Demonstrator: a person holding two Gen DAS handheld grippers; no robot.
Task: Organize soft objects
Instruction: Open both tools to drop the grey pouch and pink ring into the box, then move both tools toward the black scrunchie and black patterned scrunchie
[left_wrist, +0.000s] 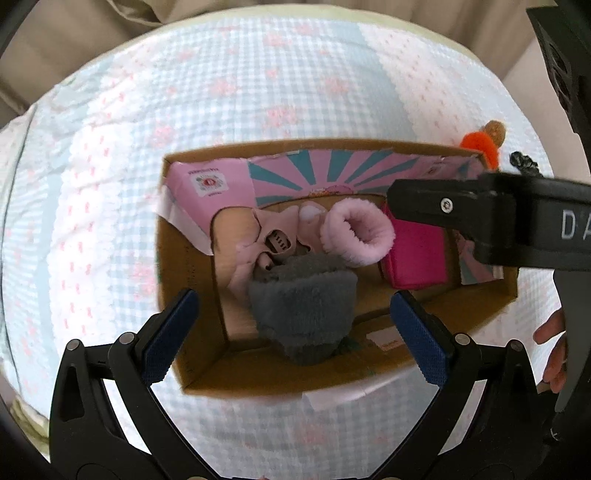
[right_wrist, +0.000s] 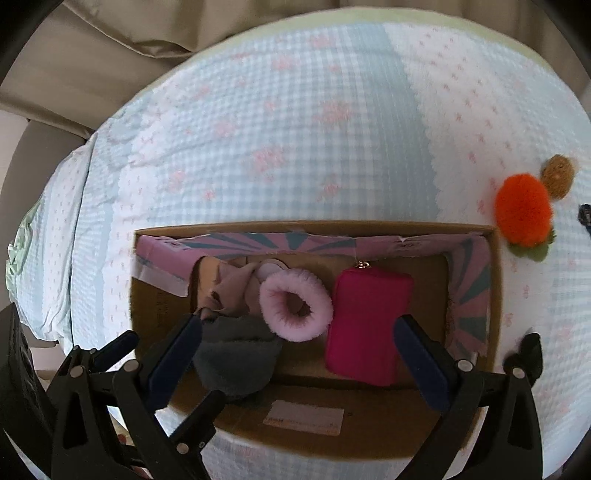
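Note:
An open cardboard box (left_wrist: 192, 373) (right_wrist: 369, 439) lies on the bed. Inside it are a grey fluffy piece (left_wrist: 303, 306) (right_wrist: 236, 362), a pink fluffy ring (left_wrist: 356, 236) (right_wrist: 295, 306), a magenta pouch (left_wrist: 417, 258) (right_wrist: 367, 325) and a beige plush toy (left_wrist: 258, 243) (right_wrist: 229, 288). My left gripper (left_wrist: 295, 339) is open and empty, hovering above the grey piece. My right gripper (right_wrist: 299, 365) is open and empty above the box; its body crosses the left wrist view (left_wrist: 480, 221). An orange pom-pom toy (right_wrist: 524, 210) (left_wrist: 484, 146) lies outside the box's far right corner.
The bed has a blue-and-white checked cover (right_wrist: 295, 129) with pink flowers. A brown fuzzy ball (right_wrist: 557, 173) touches the orange toy. A small black object (left_wrist: 522, 160) lies at the right. Beige curtain (right_wrist: 129, 33) hangs behind the bed. A hand (left_wrist: 554, 350) shows at right.

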